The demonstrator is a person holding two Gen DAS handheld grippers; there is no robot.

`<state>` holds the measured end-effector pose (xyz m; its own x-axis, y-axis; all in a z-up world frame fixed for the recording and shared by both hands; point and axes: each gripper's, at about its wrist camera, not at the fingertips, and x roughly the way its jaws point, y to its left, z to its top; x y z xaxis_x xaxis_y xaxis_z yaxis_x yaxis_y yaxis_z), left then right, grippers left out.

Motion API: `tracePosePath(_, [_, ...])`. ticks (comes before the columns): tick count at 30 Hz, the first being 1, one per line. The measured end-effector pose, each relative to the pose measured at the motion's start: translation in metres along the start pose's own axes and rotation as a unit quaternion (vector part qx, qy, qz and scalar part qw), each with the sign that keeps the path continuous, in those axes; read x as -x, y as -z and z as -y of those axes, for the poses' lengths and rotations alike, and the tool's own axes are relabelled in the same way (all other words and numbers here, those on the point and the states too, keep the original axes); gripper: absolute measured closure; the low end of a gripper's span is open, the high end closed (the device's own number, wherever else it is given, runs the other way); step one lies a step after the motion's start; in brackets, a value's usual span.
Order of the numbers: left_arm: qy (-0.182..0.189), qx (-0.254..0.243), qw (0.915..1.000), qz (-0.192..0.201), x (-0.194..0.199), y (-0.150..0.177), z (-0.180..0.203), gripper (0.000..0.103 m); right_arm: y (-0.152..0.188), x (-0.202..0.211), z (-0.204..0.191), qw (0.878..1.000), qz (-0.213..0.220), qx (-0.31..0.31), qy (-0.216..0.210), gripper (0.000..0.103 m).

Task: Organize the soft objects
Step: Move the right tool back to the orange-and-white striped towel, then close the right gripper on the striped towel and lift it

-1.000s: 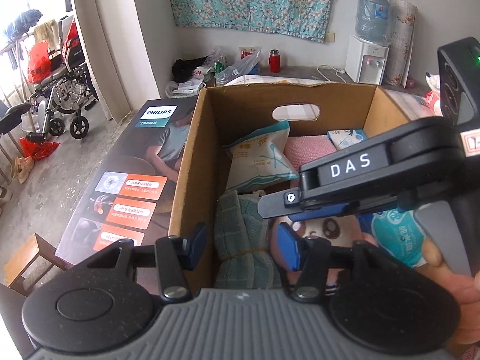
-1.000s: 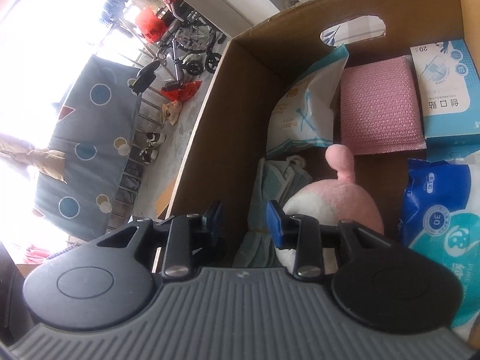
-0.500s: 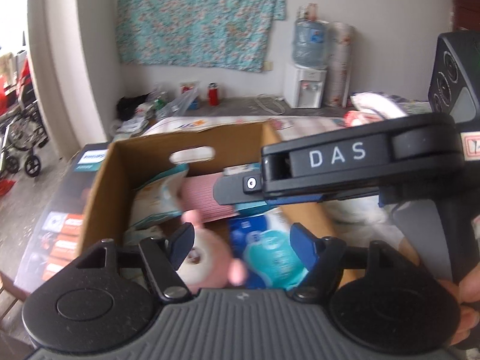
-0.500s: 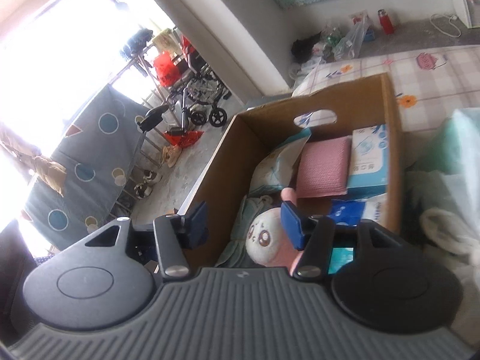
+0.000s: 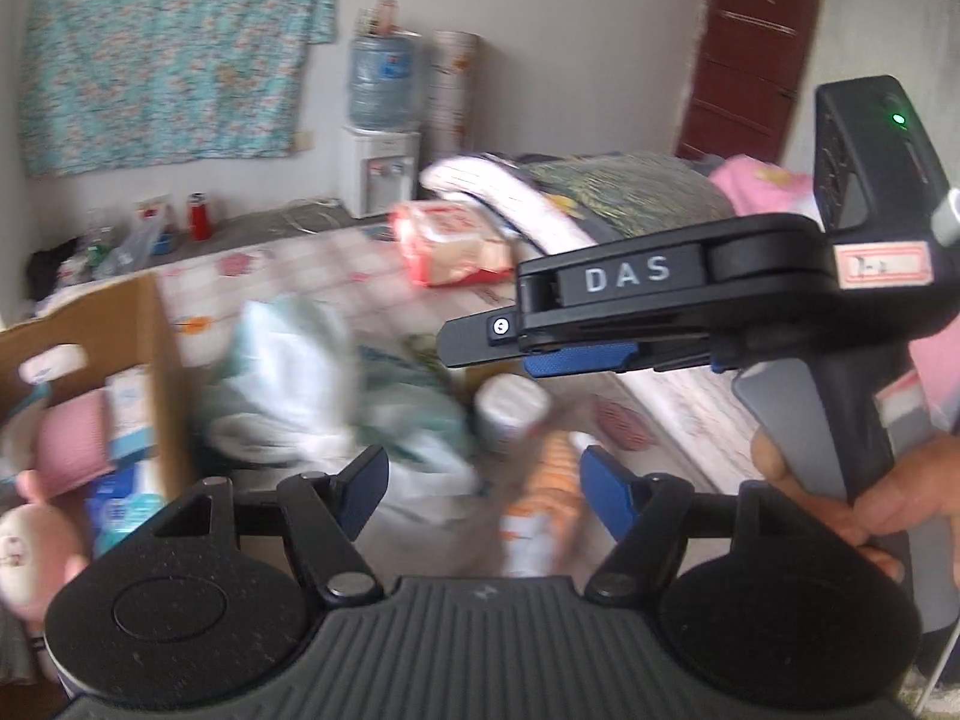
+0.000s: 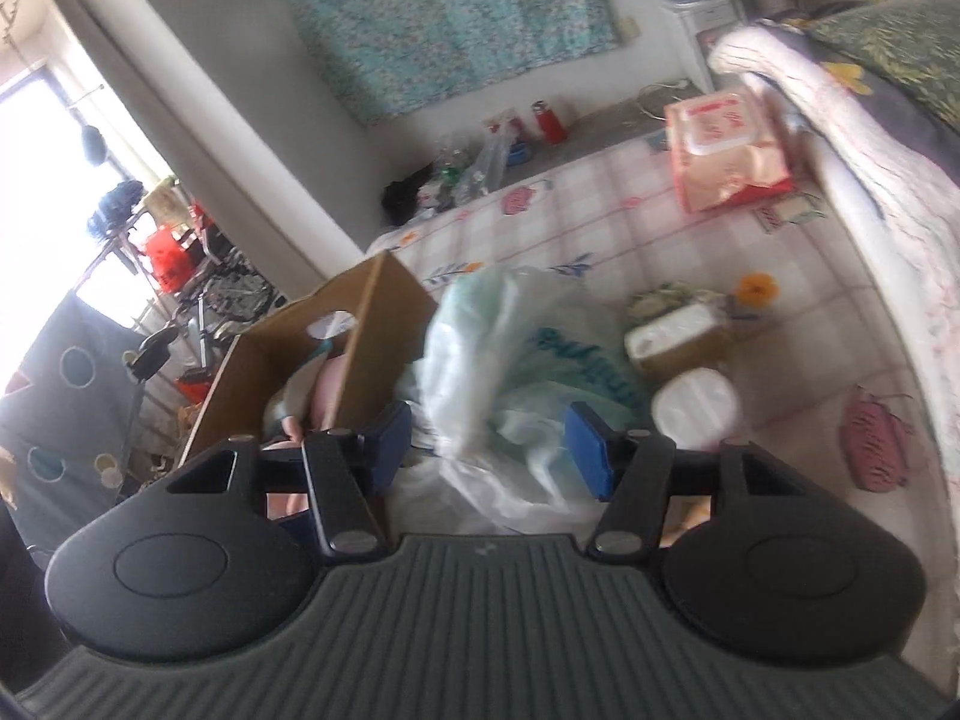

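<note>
Both claws empty right now: left claw (image 5: 480, 483) spread, right claw (image 6: 489, 450) opening with nothing pinched. The plastic bag (image 6: 510, 348) sits on the bed just ahead of them, cardboard box (image 6: 360, 324) off to the left, probably where soft stuff goes.

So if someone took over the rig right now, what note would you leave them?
Left gripper: open, empty, over the bed.
Right gripper: jaws opening, nothing pressed between them, aimed at the plastic bag.
Box at the bed's left side already holds the plush, pink cloth and tissue packs.
Left on the bed: the plastic bag beside the box, the wipes pack, two white rolls and an orange pack near the left gripper; blur hides detail.
Next, probably: pick up the bag or a roll and put it in the box.
</note>
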<state>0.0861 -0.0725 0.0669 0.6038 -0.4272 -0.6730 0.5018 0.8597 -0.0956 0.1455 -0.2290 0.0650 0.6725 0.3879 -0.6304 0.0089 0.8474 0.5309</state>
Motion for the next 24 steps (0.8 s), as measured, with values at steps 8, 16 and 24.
tracePosePath(8, [0.003,-0.046,0.9985,-0.03,-0.071,0.029,0.056,0.035,0.035,0.0,0.093,0.995,-0.035,-0.077,0.056,0.047])
tracePosePath(16, [-0.015,-0.047,0.9955,-0.081,-0.112,0.04,0.043,0.045,0.05,-0.038,0.119,0.988,-0.089,-0.118,0.054,0.047])
tracePosePath(24, [-0.025,-0.046,0.9927,-0.108,-0.126,0.046,0.036,0.055,0.051,-0.06,0.124,0.984,-0.106,-0.139,0.042,0.047])
